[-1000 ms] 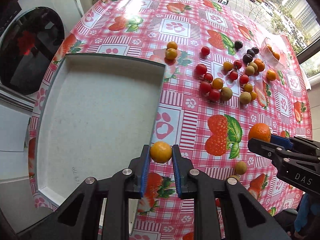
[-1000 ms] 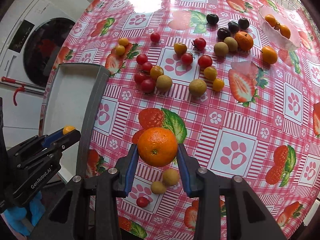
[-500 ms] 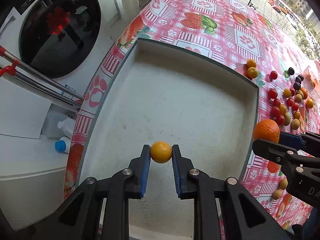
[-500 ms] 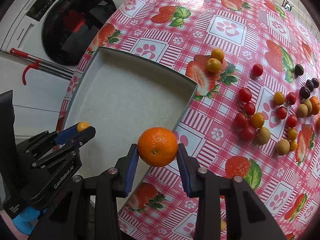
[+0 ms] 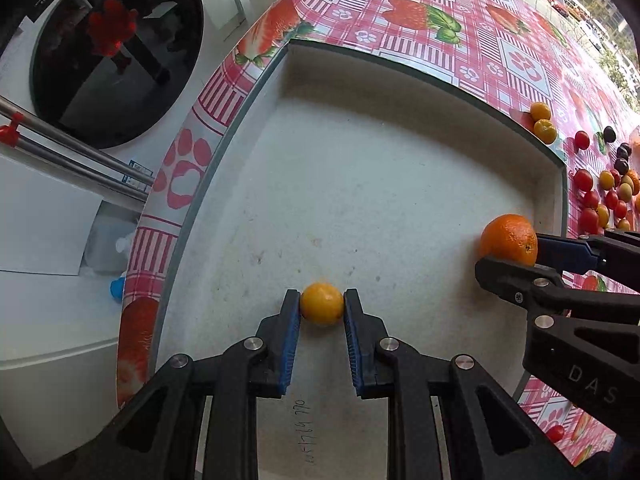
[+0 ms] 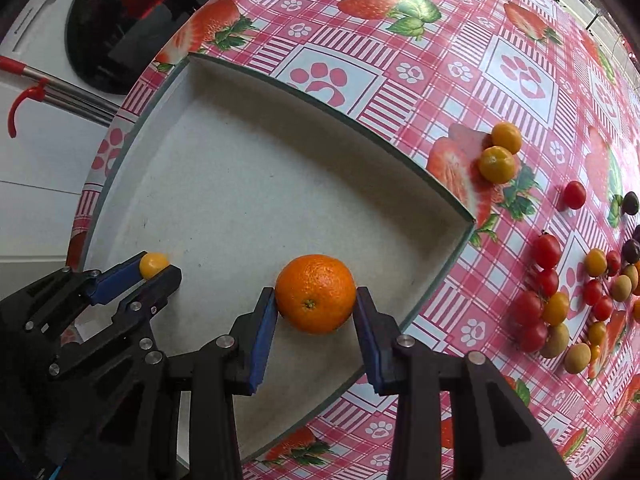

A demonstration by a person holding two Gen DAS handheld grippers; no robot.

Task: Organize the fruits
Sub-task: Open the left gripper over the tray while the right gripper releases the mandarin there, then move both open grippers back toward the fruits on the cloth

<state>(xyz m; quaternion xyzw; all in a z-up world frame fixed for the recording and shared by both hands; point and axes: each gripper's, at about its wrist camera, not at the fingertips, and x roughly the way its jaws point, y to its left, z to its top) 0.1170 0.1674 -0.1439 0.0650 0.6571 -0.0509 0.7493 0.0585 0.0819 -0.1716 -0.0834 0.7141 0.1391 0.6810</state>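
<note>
My left hand-held gripper [image 5: 322, 309] pinches a small yellow-orange fruit [image 5: 322, 309] between its blue pads [image 5: 291, 340], both pads pressed against the fruit's sides. It hangs over the near part of the white tray [image 5: 360, 184], and I cannot tell whether the fruit touches the tray floor. My right hand-held gripper [image 6: 316, 300] is clamped on a large orange [image 6: 315, 294], its blue pads [image 6: 264, 334] touching the peel on either side, with the orange's navel facing me. That orange sits above the tray's near right part, just inside the tray's right rim.

The tray lies on the desk [image 6: 440, 60], which is covered by a red checked cloth printed with strawberries and paw marks. Beyond the tray's far right corner two small orange fruits [image 6: 500, 158] lie touching each other on the cloth. Further right of the tray is a loose cluster of red, yellow and tan cherry tomatoes [image 6: 560, 300], with a few dark ones [image 6: 631, 203] at its far edge. Left of the tray, past the desk's edge, stands a white washing machine [image 5: 116, 52] with a dark round door.
</note>
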